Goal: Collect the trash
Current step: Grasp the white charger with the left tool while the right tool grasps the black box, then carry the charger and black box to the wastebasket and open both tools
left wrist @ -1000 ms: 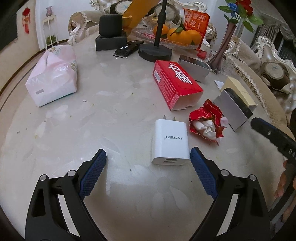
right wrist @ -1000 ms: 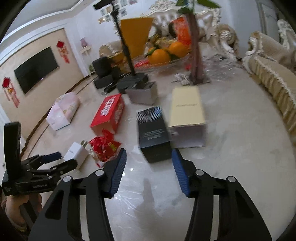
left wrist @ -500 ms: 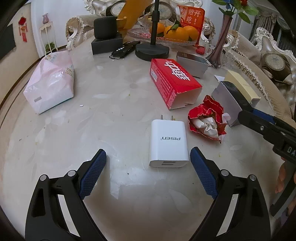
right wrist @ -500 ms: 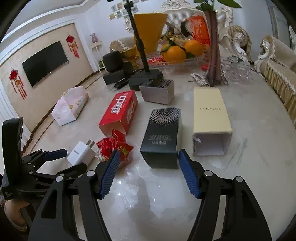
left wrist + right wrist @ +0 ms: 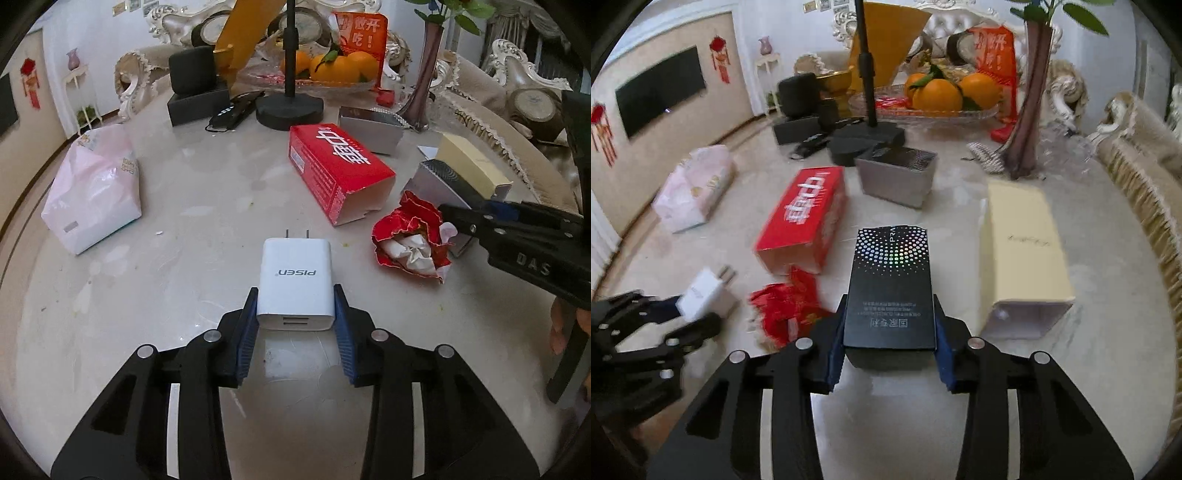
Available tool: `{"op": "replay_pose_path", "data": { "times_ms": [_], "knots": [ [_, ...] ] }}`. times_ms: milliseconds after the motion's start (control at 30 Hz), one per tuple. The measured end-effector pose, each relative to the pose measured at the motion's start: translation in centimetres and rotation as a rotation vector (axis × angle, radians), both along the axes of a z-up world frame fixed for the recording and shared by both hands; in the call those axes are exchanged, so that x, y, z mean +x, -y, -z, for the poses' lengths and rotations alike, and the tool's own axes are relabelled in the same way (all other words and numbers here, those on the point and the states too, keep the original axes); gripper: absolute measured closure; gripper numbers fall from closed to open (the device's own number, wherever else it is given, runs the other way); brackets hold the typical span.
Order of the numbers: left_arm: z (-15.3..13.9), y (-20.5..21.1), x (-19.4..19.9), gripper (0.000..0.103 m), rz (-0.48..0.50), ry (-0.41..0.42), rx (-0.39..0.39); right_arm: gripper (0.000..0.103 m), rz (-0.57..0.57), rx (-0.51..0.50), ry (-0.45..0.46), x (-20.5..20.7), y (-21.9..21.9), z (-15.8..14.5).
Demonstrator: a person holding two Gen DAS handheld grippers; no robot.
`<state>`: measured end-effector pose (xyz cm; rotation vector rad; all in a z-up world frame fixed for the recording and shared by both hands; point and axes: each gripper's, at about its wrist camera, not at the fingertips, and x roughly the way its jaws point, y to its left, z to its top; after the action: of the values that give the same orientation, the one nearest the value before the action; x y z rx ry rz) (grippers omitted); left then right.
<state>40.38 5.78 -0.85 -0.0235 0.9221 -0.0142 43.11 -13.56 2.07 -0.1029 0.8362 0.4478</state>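
My left gripper (image 5: 294,325) is shut on the white PISEN charger (image 5: 295,280), which lies on the marble table (image 5: 184,258); the charger also shows in the right wrist view (image 5: 707,295). My right gripper (image 5: 889,343) is shut on the near end of the black dotted box (image 5: 890,288), which also lies on the table. A crumpled red wrapper (image 5: 410,240) with white paper inside lies between the two; it also shows in the right wrist view (image 5: 786,310). An open red carton (image 5: 340,171) lies behind it.
A pale yellow box (image 5: 1023,251) lies right of the black box. A grey box (image 5: 895,177), a pink tissue pack (image 5: 94,188), a black stand base (image 5: 290,109), a fruit bowl (image 5: 332,79) and a vase (image 5: 1030,122) stand farther back.
Both grippers moved forward and closed: the left onto the white charger, the right onto the black box. Both were open and short of these objects before.
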Motion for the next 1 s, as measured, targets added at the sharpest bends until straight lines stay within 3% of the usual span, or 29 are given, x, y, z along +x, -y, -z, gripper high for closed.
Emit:
{"op": "replay_pose_path", "data": {
  "times_ms": [333,533,667,833,1000],
  "knots": [
    [-2.3,-0.9,-3.9,0.065,0.033,0.062,-0.096,0.065,0.044,0.323,-0.043,-3.6,4.5,-3.5],
    [-6.0,-0.3,-14.8,0.065,0.134,0.162,-0.148,0.065,-0.069,0.404,0.059,-15.8,7.3,-6.3],
    [-6.4,1.4,-23.7,0.065,0.242,0.156,-0.198,0.065,-0.132,0.399,0.013,-25.0,8.7,-4.2],
    [-4.1,3.8,-33.2,0.065,0.319,0.067,-0.280,0.065,-0.120,0.398,-0.160,-35.0,10.7,0.3],
    [0.1,7.4,-39.3,0.065,0.397,-0.073,-0.274,0.065,-0.092,0.366,-0.273,-40.0,11.2,3.4]
  ]
}}
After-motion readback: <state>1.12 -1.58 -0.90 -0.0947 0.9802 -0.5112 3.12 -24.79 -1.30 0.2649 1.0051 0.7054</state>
